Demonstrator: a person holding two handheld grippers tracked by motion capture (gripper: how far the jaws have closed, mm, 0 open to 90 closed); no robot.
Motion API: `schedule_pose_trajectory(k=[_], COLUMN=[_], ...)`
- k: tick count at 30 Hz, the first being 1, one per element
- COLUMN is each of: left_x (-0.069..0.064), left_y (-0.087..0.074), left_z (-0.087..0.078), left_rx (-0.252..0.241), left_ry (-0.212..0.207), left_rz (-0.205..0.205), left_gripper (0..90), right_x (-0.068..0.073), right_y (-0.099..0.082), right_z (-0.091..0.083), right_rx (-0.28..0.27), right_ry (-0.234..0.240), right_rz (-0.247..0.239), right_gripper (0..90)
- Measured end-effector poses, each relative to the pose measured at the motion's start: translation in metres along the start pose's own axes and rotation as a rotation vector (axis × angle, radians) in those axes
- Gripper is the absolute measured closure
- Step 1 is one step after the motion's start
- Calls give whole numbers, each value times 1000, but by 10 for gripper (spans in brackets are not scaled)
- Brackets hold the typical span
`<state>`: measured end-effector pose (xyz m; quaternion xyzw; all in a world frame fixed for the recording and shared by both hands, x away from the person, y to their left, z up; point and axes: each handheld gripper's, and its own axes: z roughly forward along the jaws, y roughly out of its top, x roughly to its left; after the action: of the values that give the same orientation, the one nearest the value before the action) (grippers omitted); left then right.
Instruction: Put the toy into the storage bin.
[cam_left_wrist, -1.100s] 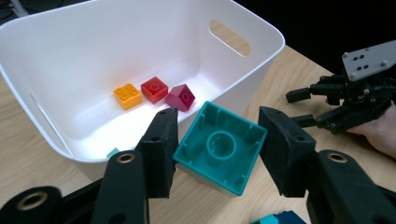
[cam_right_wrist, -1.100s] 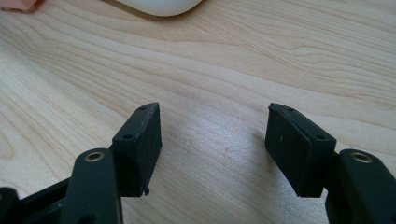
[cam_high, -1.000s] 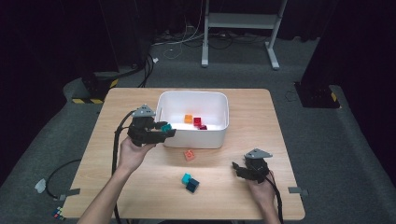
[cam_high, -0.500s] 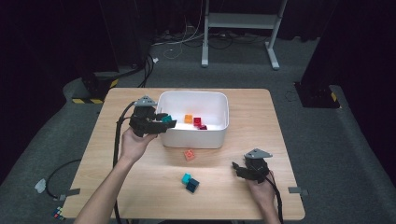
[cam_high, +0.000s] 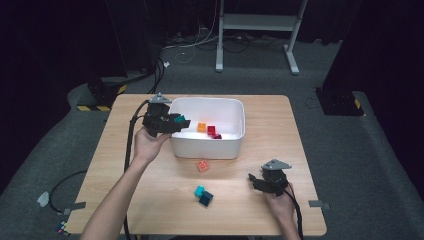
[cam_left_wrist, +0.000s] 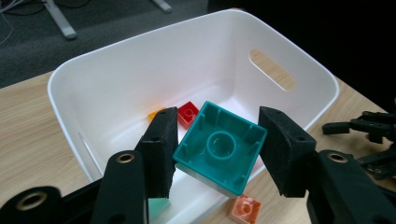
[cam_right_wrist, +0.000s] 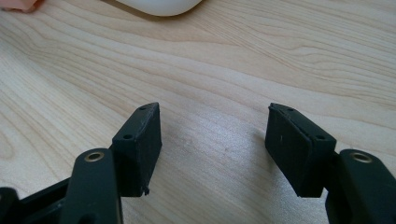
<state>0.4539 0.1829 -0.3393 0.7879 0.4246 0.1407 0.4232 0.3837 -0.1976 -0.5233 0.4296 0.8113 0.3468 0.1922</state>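
Left gripper (cam_left_wrist: 217, 154) carried teal block (cam_left_wrist: 219, 147) over bin (cam_high: 235, 145) — orange, red blocks beneath.

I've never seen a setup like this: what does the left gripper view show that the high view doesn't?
Left gripper view: the hollow underside of the teal block clamped in the left hand-held gripper, and the handle slot of the white bin. High view: the person's forearms and two loose teal blocks. Both: the bin, red block and orange block inside.

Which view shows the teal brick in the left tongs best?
The left gripper view: the teal brick sits large between the pads, hollow underside facing the camera. The high view shows a small teal speck at the bin's rim.
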Motion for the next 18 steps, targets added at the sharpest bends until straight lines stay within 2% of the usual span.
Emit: schedule_pose_trajectory(k=[7, 18], left_x=[4, 8], left_y=[10, 20], left_z=[9, 29], left_rx=[3, 40], left_ry=[20, 51], left_rz=[-5, -17], left_gripper=[490, 488], right_x=[0, 0], right_y=[0, 0], right_z=[0, 0], right_rx=[0, 0], right_ry=[0, 1], right_rz=[0, 0], right_gripper=[361, 361])
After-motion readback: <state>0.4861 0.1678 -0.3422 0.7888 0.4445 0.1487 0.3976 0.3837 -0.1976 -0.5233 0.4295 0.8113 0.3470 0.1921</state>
